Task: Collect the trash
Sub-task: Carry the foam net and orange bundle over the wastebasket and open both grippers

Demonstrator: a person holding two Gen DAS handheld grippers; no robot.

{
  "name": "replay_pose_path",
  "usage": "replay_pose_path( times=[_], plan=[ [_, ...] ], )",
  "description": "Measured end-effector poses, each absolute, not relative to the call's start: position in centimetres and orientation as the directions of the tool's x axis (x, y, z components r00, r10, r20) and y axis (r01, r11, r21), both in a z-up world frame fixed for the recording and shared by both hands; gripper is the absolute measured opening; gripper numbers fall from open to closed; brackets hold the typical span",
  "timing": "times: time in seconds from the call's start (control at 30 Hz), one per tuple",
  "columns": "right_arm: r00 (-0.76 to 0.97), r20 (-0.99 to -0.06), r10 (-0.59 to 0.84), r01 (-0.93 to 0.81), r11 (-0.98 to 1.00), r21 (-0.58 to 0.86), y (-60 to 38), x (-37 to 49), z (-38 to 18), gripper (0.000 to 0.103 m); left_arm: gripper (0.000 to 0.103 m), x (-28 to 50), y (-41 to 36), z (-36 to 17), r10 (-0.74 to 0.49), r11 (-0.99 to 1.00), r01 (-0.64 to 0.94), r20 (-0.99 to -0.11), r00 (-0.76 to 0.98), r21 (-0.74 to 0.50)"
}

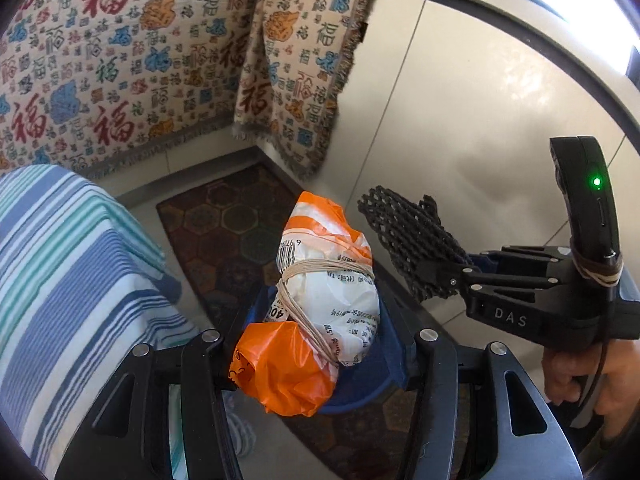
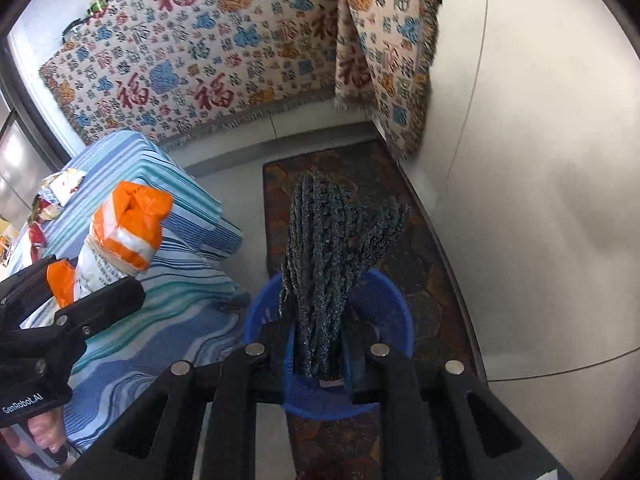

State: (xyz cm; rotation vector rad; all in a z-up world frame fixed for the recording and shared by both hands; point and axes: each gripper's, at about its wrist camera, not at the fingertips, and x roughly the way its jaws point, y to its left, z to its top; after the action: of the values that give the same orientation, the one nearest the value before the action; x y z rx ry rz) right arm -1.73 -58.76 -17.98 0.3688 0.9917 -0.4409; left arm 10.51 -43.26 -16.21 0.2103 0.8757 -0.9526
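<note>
1. Hanging over a blue bin [image 2: 396,312] on the floor mat [image 2: 424,240], both grippers are loaded, so this looks like the drop-off part of collecting trash.
2. The left gripper [image 1: 316,364] has its jaws about half open, clamped on a wad [image 1: 320,304]: white and orange plastic bound with string. Its long axis runs straight out from the jaws, tip pointing away and down.
3. The right gripper [image 2: 320,360] has its jaws nearly closed, pinching a dark mesh [image 2: 336,272] that stands out along the fingers.
4. The relation that matters: in the right wrist view the bin sits directly under the mesh, rim ringing its base. In the left wrist view the bin [image 1: 384,368] shows just behind the lower half of the wad, so both loads are roughly over the opening.
5. The right one looks better centred; the left wad's far tip may overhang the rim.
6. The striped bed [image 2: 160,300] is right beside the bin on the left, so a sloppy release could land stuff there.
</note>
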Motion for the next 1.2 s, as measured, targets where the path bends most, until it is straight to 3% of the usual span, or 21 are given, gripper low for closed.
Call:
replay_pose_path(
  times=[0.33,0.57,0.63,0.7,0.8,1.2],
  plan=[
    [0.417,-0.894,-0.167,0.526,0.846,0.087,-61.2,-2.2,-22.0,0.021,0.055,11.9,-47.1,-20.2,-0.584,0.586,0.778,-0.784,0.213,-0.226],
    [0.390,-0.907,-0.157,0.498,0.865,0.064,-61.4,-1.8,-23.4,0.024,0.062,13.1,-48.2,-22.1,-0.569,0.592,0.767,-0.802,0.181,-0.248],
    [0.380,-0.913,-0.150,0.496,0.866,0.064,-61.5,-1.7,-23.7,0.029,0.066,13.4,-48.5,-22.4,-0.568,0.593,0.765,-0.805,0.174,-0.252],
    [0.377,-0.914,-0.149,0.495,0.867,0.063,-61.7,-1.6,-24.0,0.044,0.072,13.7,-48.7,-22.7,-0.566,0.598,0.761,-0.805,0.179,-0.251],
    [0.376,-0.914,-0.152,0.492,0.869,0.058,-61.9,-1.6,-24.0,0.052,0.078,14.0,-48.6,-22.6,-0.572,0.605,0.754,-0.798,0.189,-0.255],
    [0.415,-0.893,-0.175,0.483,0.874,0.053,-60.9,-1.3,-22.4,0.056,0.080,14.2,-46.1,-19.9,-0.590,0.633,0.733,-0.768,0.250,-0.247]
  ],
)
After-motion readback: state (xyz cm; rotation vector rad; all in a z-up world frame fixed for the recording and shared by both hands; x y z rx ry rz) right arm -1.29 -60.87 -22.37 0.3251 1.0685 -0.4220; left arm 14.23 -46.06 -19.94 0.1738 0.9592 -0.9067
